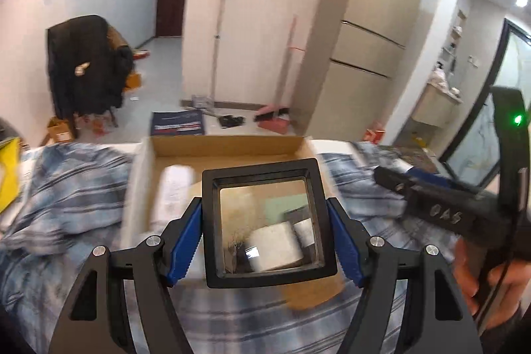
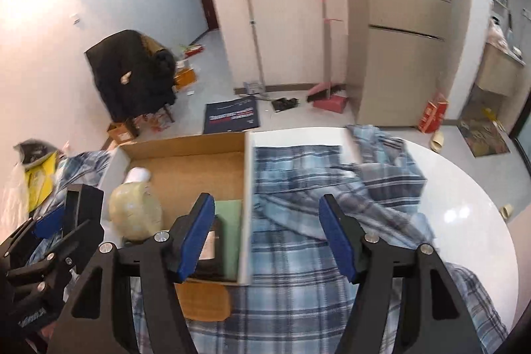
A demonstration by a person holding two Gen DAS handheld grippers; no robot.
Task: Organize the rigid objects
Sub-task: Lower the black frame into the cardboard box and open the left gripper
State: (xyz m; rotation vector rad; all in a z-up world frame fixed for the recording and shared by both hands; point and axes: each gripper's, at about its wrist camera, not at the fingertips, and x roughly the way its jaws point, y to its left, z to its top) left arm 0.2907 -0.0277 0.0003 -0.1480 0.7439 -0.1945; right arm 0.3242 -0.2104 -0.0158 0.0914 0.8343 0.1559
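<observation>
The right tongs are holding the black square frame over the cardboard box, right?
Not quite. It is the left tongs that hold the black square frame over the cardboard box, as the left wrist view shows. In the right wrist view, the right tongs are open and hold nothing.
</observation>
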